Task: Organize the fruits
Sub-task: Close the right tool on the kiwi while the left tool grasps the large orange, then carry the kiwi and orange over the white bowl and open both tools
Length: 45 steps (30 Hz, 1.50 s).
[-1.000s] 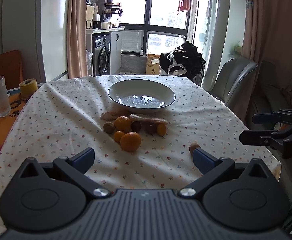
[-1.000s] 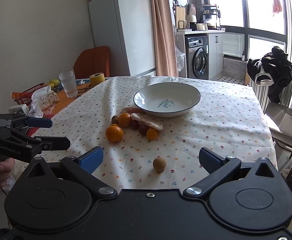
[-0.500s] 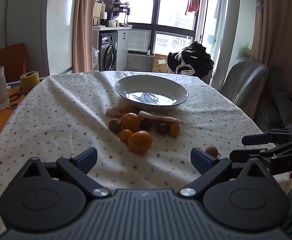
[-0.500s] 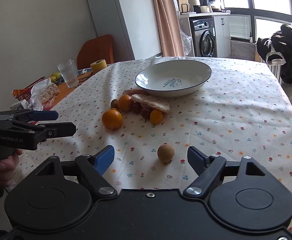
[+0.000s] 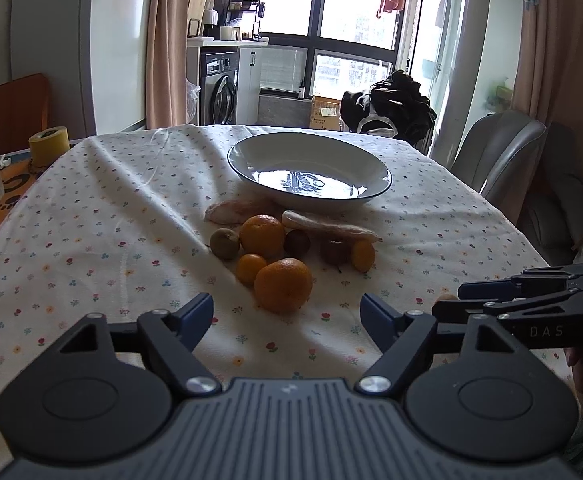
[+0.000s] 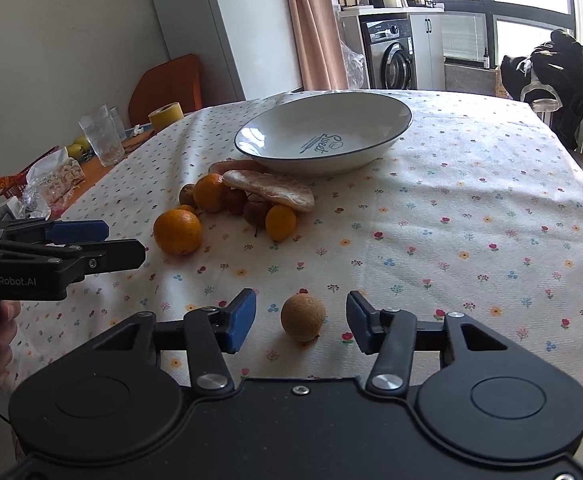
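The right gripper (image 6: 301, 322) is low over the near edge of the flowered tablecloth (image 6: 471, 216), jaws spread wide and holding nothing, with a small tan round fruit (image 6: 303, 317) sitting on the cloth between its blue pads (image 6: 240, 318) — touching neither, as far as I can see. The fruit lies well apart from the main heap, nearer than everything else.

That little fruit looks light and firm, with a dull, slightly rough skin, so it should not slip much. Being round, it has no long axis and points nowhere; any pinch across its widest part would do, though it may roll on the rumpled cloth if only one pad nudges it.

The left gripper (image 5: 287, 314) is also wide open and empty, hovering just near of the large orange (image 5: 284, 285). Behind that sit more oranges, some dark small fruits and a greenish-brown one, all huddled against two pale elongated pieces (image 6: 269, 191) I cannot name for certain. The nearer one lies with its long axis running left to right in the left view, just in front of the white bowl (image 5: 251, 176) — which stands empty at the far middle of the table. Those long pieces look softer and would want a gentle grip mid-length.
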Available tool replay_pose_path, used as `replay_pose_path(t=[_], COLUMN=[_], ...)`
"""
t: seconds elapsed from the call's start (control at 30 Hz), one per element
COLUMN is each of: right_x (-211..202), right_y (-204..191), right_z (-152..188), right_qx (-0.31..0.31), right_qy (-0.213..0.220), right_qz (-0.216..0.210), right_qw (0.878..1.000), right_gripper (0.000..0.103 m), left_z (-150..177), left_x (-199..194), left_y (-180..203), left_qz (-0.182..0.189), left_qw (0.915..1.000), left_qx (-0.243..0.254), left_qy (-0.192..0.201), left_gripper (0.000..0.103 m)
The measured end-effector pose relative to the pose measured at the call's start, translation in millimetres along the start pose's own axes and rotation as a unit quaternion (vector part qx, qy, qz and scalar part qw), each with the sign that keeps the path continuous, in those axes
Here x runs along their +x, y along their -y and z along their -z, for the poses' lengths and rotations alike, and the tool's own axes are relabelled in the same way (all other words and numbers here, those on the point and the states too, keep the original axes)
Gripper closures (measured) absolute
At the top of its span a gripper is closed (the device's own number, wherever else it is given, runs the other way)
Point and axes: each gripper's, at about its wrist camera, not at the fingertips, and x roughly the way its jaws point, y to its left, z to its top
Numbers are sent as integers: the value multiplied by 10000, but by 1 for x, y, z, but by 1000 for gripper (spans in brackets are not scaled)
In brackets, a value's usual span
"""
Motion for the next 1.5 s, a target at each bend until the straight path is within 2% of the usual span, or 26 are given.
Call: replay_pose_path(t=[0.2,0.37,0.6,0.67,1.03,1.23,1.5], right_x=[6,8,9,8,2,1,7], right_y=[0,-1,-1,-2,-2,-7,-10], right_z=[3,4,0,-1,-12,-21,-34], right_qx=[-124,-240,-270,-279,-276,-523,-568], right_qy=[-46,42,116,155,429,576,705], right_qz=[-48,51,-23,-44,-55,-61,-112], right_qw=[9999,9997,9996,9995,9987,9970,9958], right_gripper=[59,78,80,80,80,80,80], left_z=[-3,-2,-2,-2,-3,-6,-19], left_x=[15,30,40,40,26,20,13], left_y=[-1,-4,-6,-6,-8,-9,-9], left_qz=[19,16,23,43,-62,-114,-120], left_qw=[10000,9998,9996,9997,9997,9993,9986], left_qx=[-37,-147,-256,-217,-230,-346,-366], left_qy=[-47,-126,-65,-36,71,123,354], left_gripper=[35,45,57,65,66,67,67])
